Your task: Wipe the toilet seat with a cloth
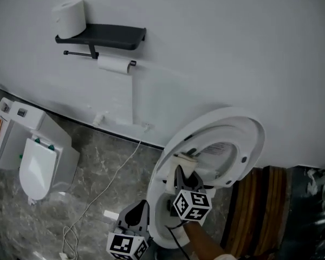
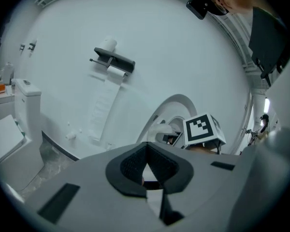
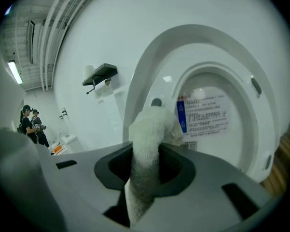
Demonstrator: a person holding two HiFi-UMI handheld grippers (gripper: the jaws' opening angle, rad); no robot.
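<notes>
Right gripper (image 3: 145,167) was clamped on the white cloth (image 3: 149,129), which stood up out of the jaws just in front of the raised toilet seat (image 3: 222,47), at lower centre of the head view. Left gripper (image 2: 146,170) had its jaws together with nothing between them. Probable risks: only a narrow fold appeared gripped, so firm wiping pressure could pull the cloth free; the upright seat could swing down if pushed off balance.

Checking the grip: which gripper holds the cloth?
The right gripper: a white cloth is clamped between its jaws. The left gripper has jaws shut, empty.
</notes>
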